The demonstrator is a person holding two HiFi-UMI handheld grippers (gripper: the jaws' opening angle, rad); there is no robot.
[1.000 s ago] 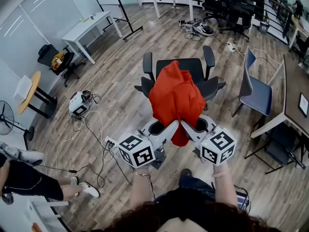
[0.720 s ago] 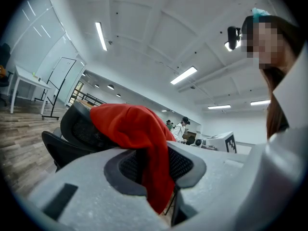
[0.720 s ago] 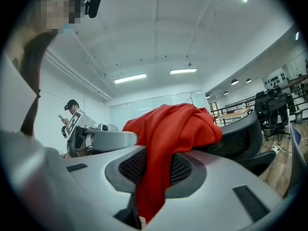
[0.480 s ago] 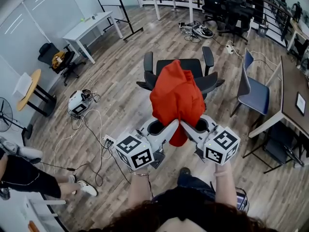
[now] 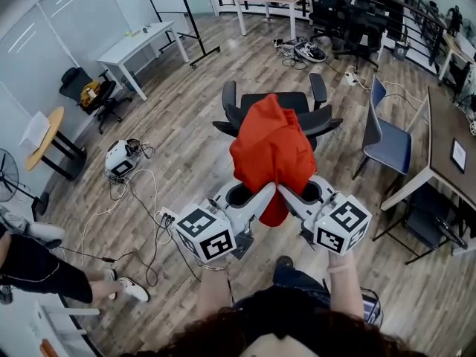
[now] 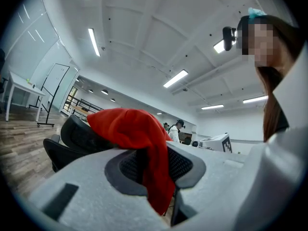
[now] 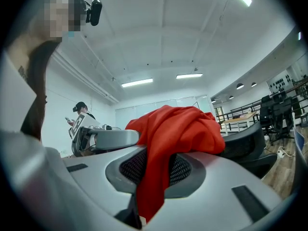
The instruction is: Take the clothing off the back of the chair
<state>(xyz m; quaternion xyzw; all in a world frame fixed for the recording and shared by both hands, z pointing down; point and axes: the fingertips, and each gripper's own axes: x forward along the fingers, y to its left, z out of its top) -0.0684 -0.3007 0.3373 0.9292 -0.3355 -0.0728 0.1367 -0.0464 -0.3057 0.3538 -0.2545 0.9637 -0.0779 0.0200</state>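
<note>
The red clothing [image 5: 271, 151] hangs bunched between my two grippers in the head view, in front of the black office chair [image 5: 277, 104]. Its far end overlaps the chair's backrest, and I cannot tell whether it still touches it. My left gripper [image 5: 268, 193] is shut on the cloth's near edge, its jaws having just closed a little further on it. My right gripper [image 5: 286, 193] is shut on it right beside. In the left gripper view, the clothing [image 6: 130, 129] runs down between the jaws of the gripper [image 6: 156, 186], with the chair [image 6: 77, 138] behind. The right gripper view shows the clothing [image 7: 178, 129] pinched in that gripper [image 7: 149, 189].
A blue chair [image 5: 390, 143] and a dark table [image 5: 450, 136] stand at the right. Cables and a white device [image 5: 121, 160] lie on the wood floor at the left, near a seated person's legs [image 5: 44, 274]. A white desk [image 5: 141, 39] stands at the back left.
Both grippers have carried the red clothing back toward me and slightly up. The chair now sits a little farther off in the head view. Both still hold the cloth.
</note>
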